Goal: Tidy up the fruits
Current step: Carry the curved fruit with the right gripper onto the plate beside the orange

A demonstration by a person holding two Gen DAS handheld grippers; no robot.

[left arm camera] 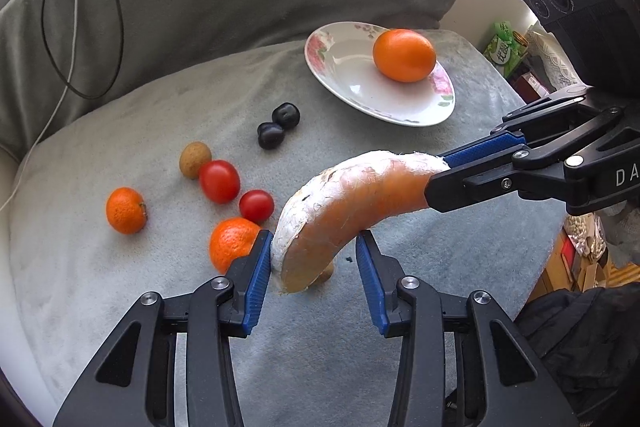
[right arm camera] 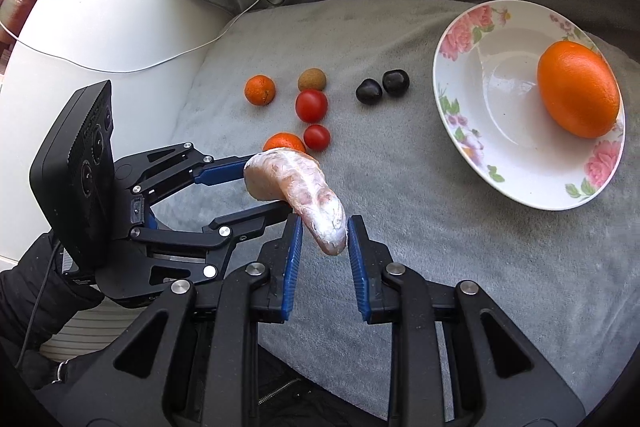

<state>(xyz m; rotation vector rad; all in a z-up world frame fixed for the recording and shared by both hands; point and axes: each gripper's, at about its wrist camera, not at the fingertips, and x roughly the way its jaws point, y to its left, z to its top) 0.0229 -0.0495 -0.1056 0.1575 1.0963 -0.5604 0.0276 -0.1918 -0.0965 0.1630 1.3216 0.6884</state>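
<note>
The left tool (left arm camera: 314,237) is pointing down at the grey cushion (left arm camera: 160,131). One fat end of a curved fruit wedge (left arm camera: 360,187) – orange with white skin on it – is sitting between its two blue pads. One pad is touching the white skin. The other pad looks a tiny bit apart, so I cannot tell if this tool is really squeezing.

The right tool (right arm camera: 325,223) is clenched on the thin end of the wedge and is holding it up off the cushion. So the wedge is stretching like a bridge from one tool to the other, with its long side running across between them.

Just past the wedge, a mandarin (left arm camera: 232,243) and two red tomatoes (left arm camera: 219,181) are lying loose on the cushion. Two dark little fruits (left arm camera: 271,135) are lying a bit further on.

Furthest away, a flowery plate (left arm camera: 348,95) is waiting with a big orange (left arm camera: 404,55) on it. The plate is lying ahead and toward the right hand's side – so I think the right tool is the nearer one to carry the wedge there.
</note>
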